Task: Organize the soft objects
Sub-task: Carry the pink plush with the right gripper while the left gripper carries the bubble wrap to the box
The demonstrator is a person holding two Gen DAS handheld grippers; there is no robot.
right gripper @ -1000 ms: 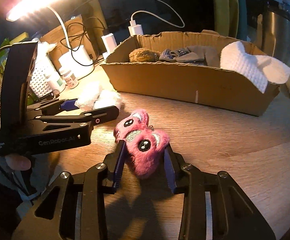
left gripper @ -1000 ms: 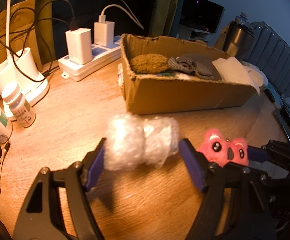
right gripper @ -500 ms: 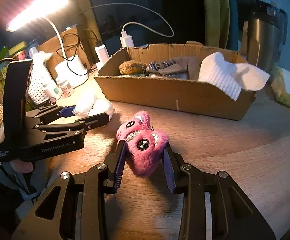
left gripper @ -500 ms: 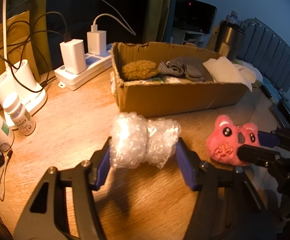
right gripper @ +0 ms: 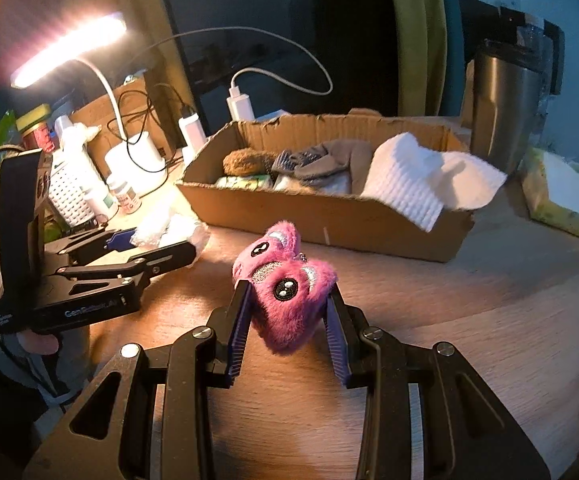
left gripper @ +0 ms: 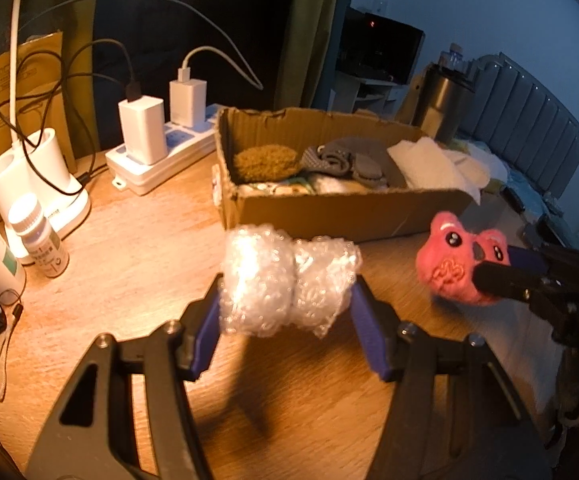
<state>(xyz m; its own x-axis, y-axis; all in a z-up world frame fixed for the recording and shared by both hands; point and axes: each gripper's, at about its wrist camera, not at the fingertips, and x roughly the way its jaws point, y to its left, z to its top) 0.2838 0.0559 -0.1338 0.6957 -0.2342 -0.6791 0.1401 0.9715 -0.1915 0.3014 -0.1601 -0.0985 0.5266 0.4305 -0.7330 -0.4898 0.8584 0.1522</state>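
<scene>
My left gripper (left gripper: 287, 312) is shut on a roll of bubble wrap (left gripper: 289, 284) and holds it above the wooden table (left gripper: 129, 240). My right gripper (right gripper: 287, 312) is shut on a pink plush toy (right gripper: 285, 292), also lifted off the table; the plush shows in the left wrist view (left gripper: 457, 268) to the right. The left gripper with the bubble wrap (right gripper: 169, 228) shows in the right wrist view at the left. A cardboard box (right gripper: 329, 216) behind both holds a brown plush (left gripper: 265, 162), grey cloth (left gripper: 345, 160) and a white towel (right gripper: 417, 184).
A white power strip (left gripper: 157, 160) with chargers and cables stands left of the box. A white lamp base (left gripper: 37, 176) and small bottles (left gripper: 37, 240) stand at the far left. A steel tumbler (right gripper: 505, 108) stands behind the box's right end. A tissue pack (right gripper: 561, 192) lies at the right.
Both grippers have risen with their loads, and the box now sits lower and farther in view. The pink plush has lifted off the table.
</scene>
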